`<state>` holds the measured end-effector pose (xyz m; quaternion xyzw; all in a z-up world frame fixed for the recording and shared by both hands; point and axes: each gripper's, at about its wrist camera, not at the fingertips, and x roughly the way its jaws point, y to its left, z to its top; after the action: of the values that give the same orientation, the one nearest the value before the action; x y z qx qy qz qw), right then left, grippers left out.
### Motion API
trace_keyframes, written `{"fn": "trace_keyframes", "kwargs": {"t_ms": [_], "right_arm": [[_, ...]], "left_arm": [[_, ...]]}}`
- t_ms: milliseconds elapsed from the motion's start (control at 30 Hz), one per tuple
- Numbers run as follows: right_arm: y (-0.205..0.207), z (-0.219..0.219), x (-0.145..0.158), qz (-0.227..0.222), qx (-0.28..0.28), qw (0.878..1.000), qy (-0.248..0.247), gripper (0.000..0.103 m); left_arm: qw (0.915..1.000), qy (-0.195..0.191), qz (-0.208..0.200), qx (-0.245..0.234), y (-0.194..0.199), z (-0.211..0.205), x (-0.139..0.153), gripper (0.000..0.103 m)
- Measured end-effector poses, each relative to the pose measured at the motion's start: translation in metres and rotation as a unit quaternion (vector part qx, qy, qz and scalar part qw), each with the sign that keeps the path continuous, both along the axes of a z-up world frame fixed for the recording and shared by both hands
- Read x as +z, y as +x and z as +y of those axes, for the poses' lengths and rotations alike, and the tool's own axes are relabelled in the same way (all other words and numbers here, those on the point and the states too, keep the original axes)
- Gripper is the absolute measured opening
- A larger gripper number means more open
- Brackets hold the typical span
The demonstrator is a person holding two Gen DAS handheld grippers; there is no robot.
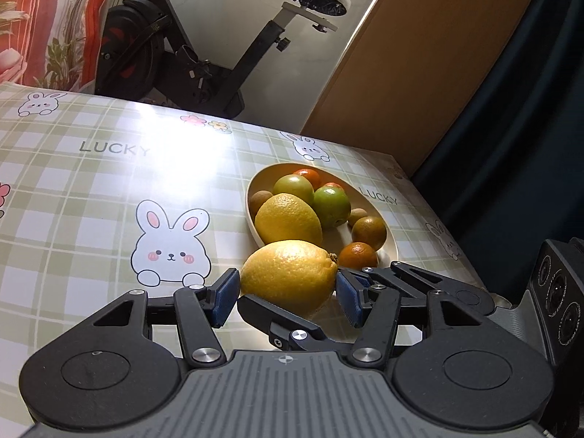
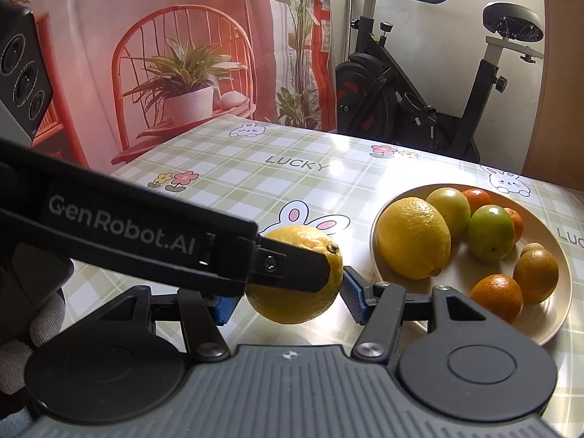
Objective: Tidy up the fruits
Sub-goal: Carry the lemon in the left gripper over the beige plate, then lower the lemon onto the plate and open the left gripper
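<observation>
Blue-padded jaws of the left gripper (image 1: 288, 288) clamp a lemon (image 1: 288, 273) at nine and three o'clock. The right gripper (image 2: 288, 299) pinches the same lemon from a crossing angle, one of its black fingers (image 1: 270, 314) passing under the fruit. A beige plate (image 1: 339, 241) at one o'clock, just beyond the lemon, holds a second lemon (image 1: 288, 224), two green fruits, small oranges and brown fruits. Both sit on a checked rabbit-print tablecloth (image 1: 73, 200); an exercise bike (image 1: 204, 54) stands at twelve o'clock.
</observation>
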<state>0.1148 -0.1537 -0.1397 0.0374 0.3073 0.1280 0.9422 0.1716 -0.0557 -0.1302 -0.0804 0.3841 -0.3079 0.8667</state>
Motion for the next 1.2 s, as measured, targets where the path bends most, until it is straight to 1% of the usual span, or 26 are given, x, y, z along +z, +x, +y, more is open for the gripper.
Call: {"fn": "trace_keyframes", "kwargs": {"t_ms": [67, 167, 267, 367, 400, 467, 500, 533, 567, 633, 767, 967, 1000, 1067, 1133, 1167, 1200], "right_arm": [[-0.003, -0.009, 0.005, -0.008, -0.015, 1.0, 0.006, 0.06], [-0.007, -0.027, 0.012, -0.016, -0.04, 0.999, 0.014, 0.06], [-0.008, -0.044, 0.015, -0.019, -0.065, 0.998, 0.018, 0.06], [-0.007, -0.06, 0.02, -0.023, -0.088, 0.996, 0.018, 0.059], [-0.007, -0.065, 0.021, -0.025, -0.093, 0.995, 0.02, 0.058], [-0.006, -0.076, 0.026, -0.033, -0.096, 0.994, 0.031, 0.047], [-0.004, -0.079, 0.028, -0.034, -0.105, 0.994, 0.027, 0.045], [-0.001, -0.081, 0.028, -0.031, -0.111, 0.993, 0.024, 0.045], [0.005, -0.083, 0.025, -0.017, -0.113, 0.993, 0.021, 0.045], [0.012, -0.086, 0.019, -0.001, -0.114, 0.993, 0.016, 0.042], [0.006, -0.089, 0.011, 0.003, -0.112, 0.993, 0.021, 0.042], [0.004, -0.093, 0.01, 0.001, -0.118, 0.993, 0.02, 0.042], [0.004, -0.092, 0.011, 0.001, -0.118, 0.993, 0.016, 0.042], [0.004, -0.091, 0.011, 0.002, -0.119, 0.993, 0.008, 0.044], [0.003, -0.089, 0.012, 0.003, -0.121, 0.993, -0.001, 0.048], [0.003, -0.089, 0.013, 0.004, -0.122, 0.992, -0.008, 0.049], [0.003, -0.088, 0.014, 0.005, -0.125, 0.992, -0.014, 0.052]], "left_arm": [[0.9998, 0.008, -0.009, -0.014, 0.001, -0.013, 0.004, 0.061], [0.9993, 0.012, -0.013, -0.032, 0.007, -0.032, 0.009, 0.06], [0.9988, 0.012, -0.015, -0.046, 0.015, -0.051, 0.012, 0.059], [0.9979, 0.011, -0.027, -0.057, 0.022, -0.069, 0.018, 0.056], [0.9978, 0.011, -0.03, -0.059, 0.024, -0.073, 0.019, 0.056], [0.9977, 0.014, -0.022, -0.062, 0.033, -0.083, 0.016, 0.056], [0.9978, 0.016, -0.015, -0.063, 0.037, -0.086, 0.013, 0.052], [0.9979, 0.018, -0.002, -0.061, 0.042, -0.088, 0.009, 0.051], [0.9979, 0.017, 0.003, -0.062, 0.043, -0.089, 0.006, 0.051], [0.9976, 0.023, 0.004, -0.065, 0.043, -0.089, 0.003, 0.051], [0.9977, 0.028, 0.004, -0.062, 0.042, -0.087, 0.001, 0.051], [0.9988, 0.028, -0.008, -0.038, 0.043, -0.077, 0.012, 0.053], [0.999, 0.027, -0.01, -0.033, 0.042, -0.074, 0.014, 0.054], [0.9993, 0.027, -0.016, -0.02, 0.04, -0.066, 0.021, 0.061], [0.9994, 0.024, -0.025, -0.006, 0.038, -0.056, 0.028, 0.075], [0.9993, 0.022, -0.031, 0.002, 0.036, -0.051, 0.034, 0.079], [0.9991, 0.021, -0.035, 0.008, 0.035, -0.046, 0.037, 0.085]]}}
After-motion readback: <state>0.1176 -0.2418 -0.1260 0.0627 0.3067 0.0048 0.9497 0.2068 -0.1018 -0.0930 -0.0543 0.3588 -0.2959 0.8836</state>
